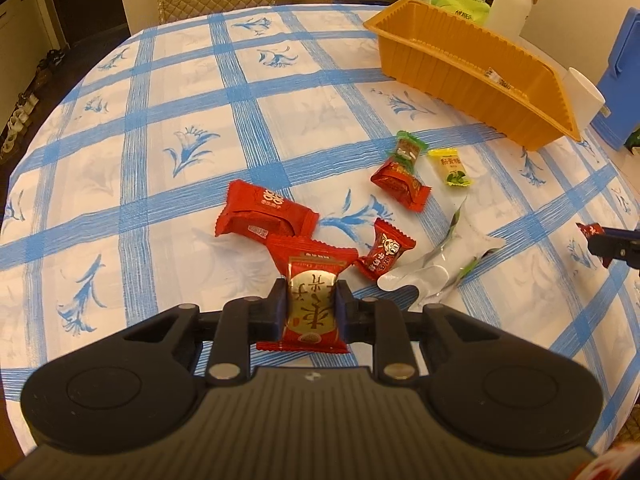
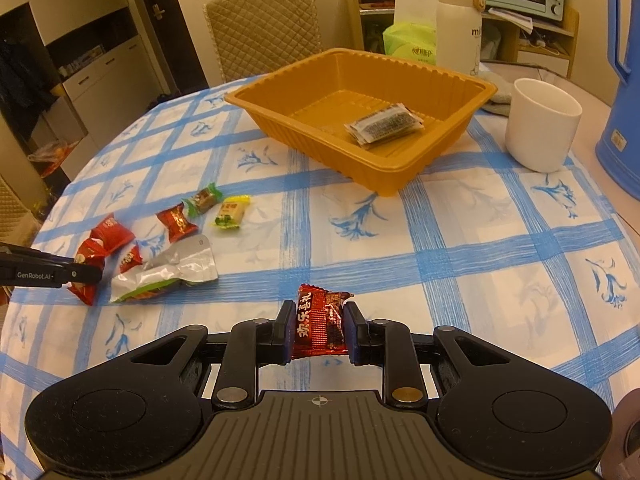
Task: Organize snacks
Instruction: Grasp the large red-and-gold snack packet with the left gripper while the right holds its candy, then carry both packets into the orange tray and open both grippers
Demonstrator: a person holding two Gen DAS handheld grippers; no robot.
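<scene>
Between the left tongs (image 1: 311,306) a red-gold candy (image 1: 310,308) stands lengthwise, clamped; right tongs (image 2: 318,330) pinch a red packet (image 2: 318,326).

Beyond the fingers, the orange tray's (image 1: 472,68) wall hides most of the packet (image 1: 496,77) inside. The blue jug (image 2: 624,80) is cut off at the edge.

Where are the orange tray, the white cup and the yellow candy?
orange tray (image 2: 448,142), right wrist view, near right wall.
white cup (image 2: 540,140), right wrist view, outer side.
yellow candy (image 2: 232,213), right wrist view, wrapper's middle.
</scene>
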